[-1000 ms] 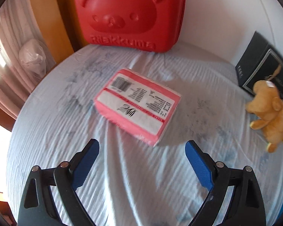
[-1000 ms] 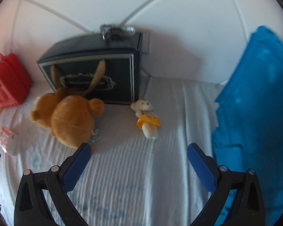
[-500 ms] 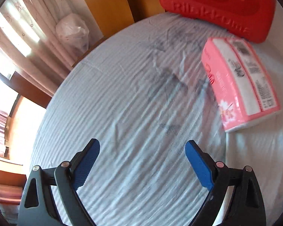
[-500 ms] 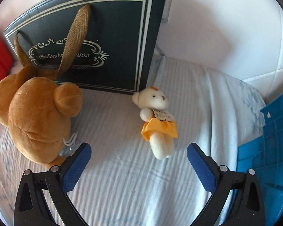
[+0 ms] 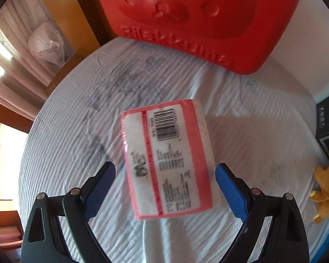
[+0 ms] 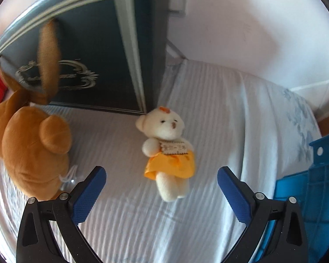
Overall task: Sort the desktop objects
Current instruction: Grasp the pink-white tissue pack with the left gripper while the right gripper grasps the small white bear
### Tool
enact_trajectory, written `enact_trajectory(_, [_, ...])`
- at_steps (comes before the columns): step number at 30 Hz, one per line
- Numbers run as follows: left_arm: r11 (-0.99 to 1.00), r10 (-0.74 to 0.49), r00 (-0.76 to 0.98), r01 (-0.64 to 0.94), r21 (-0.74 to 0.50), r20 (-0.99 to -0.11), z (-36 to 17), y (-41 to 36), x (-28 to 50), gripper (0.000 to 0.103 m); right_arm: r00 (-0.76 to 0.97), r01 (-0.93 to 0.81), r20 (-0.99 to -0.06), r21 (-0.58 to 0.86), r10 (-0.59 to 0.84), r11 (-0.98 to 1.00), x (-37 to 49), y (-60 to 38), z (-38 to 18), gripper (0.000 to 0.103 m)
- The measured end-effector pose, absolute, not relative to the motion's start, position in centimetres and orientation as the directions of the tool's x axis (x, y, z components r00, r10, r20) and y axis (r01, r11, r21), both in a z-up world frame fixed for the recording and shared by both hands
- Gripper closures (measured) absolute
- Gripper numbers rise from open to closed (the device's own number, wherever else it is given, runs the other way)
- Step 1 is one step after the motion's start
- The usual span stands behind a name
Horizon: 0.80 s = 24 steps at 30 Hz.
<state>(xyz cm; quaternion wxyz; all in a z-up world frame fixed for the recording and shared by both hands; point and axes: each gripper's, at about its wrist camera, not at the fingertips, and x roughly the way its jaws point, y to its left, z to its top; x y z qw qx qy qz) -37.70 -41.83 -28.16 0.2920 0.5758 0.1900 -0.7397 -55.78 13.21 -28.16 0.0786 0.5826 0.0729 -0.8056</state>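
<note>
Left gripper (image 5: 165, 173) spread wide, straddling pink tissue pack (image 5: 166, 157) lying flat on cloth, not yet touching. Probably light, squashy, slick wrap; best taken across long sides. Right gripper (image 6: 162, 182) spread, empty, small white bear (image 6: 167, 151) lying between tips. Soft, light; pinch at body. Count: one pack, two plush with brown bear (image 6: 30, 151), one red case (image 5: 197, 17), one dark bag (image 6: 94, 50), one blue crate (image 6: 307, 197).

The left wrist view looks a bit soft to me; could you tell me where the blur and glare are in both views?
Left wrist: the tissue pack has smeared print, and the window at left is blown out. Right wrist: the dark gift bag is streaked with motion blur, while the small white bear stays fairly sharp.
</note>
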Motion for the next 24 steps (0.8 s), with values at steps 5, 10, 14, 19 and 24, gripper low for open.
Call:
enact_trajectory(5, [-0.741, -0.194, -0.065, 0.664, 0.103, -0.979, -30.7, -42.7, -40.5, 0.009, -0.278, 0.183, -0.960, -0.007, -0.045, -0.983, -57.1, 14.2, -29.7, 0.000])
enact_trajectory(10, [-0.767, -0.192, -0.055, 0.632, 0.114, -0.980, -30.8, -42.3, -40.2, 0.012, -0.252, 0.157, -0.965, 0.030, -0.069, -0.987, -57.9, 15.3, -30.3, 0.003])
enact_trajectory(14, [-0.776, -0.202, -0.069, 0.620, 0.117, -0.977, -30.7, -42.1, -39.5, 0.013, -0.234, 0.165, -0.969, 0.036, -0.075, -0.986, -58.5, 14.9, -30.8, 0.018])
enact_trajectory(19, [-0.797, -0.225, -0.078, 0.588, 0.138, -0.971, -30.4, -41.2, -39.2, 0.014, -0.220, 0.157, -0.972, 0.046, -0.080, -0.986, -58.8, 14.5, -31.7, 0.057])
enact_trajectory(24, [-0.809, -0.245, -0.099, 0.569, 0.147, -0.965, -29.4, -40.5, -38.6, 0.016, -0.252, 0.148, -0.966, 0.029, -0.066, -0.989, -58.0, 14.9, -31.1, 0.066])
